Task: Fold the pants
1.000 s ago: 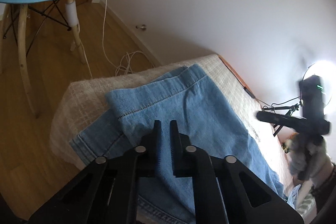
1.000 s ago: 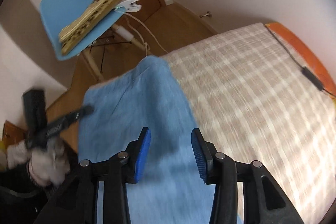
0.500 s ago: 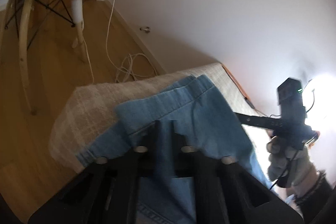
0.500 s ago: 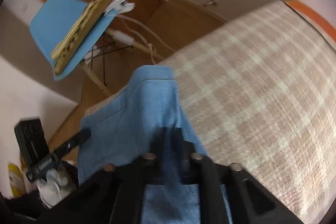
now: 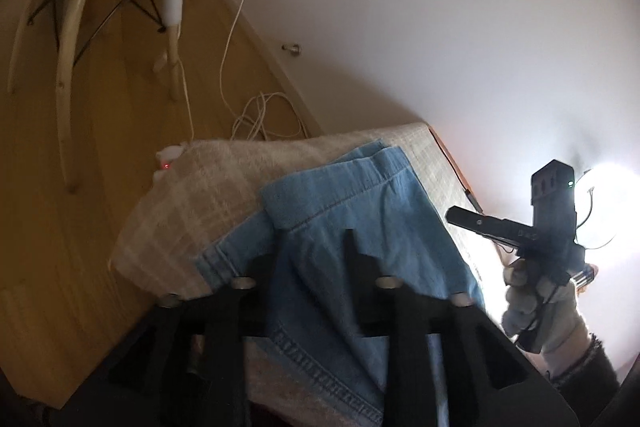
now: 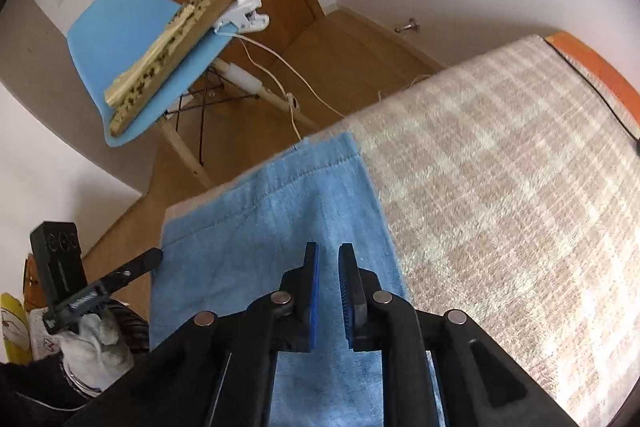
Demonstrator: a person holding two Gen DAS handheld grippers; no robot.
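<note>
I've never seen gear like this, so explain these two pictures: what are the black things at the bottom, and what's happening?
There is no robot. A person holds hand-held tongs in each hand, each with a camera looking along its two fingers. One picture is from the left tongs, the other from the right tongs. Each also shows the other pair, in a gloved hand. Blue denim pants lie on a checked blanket. Denim fills the left tongs' gap, so they seem to grip it. The right tongs are almost closed above the pants; whether they pinch cloth is unclear.
</note>
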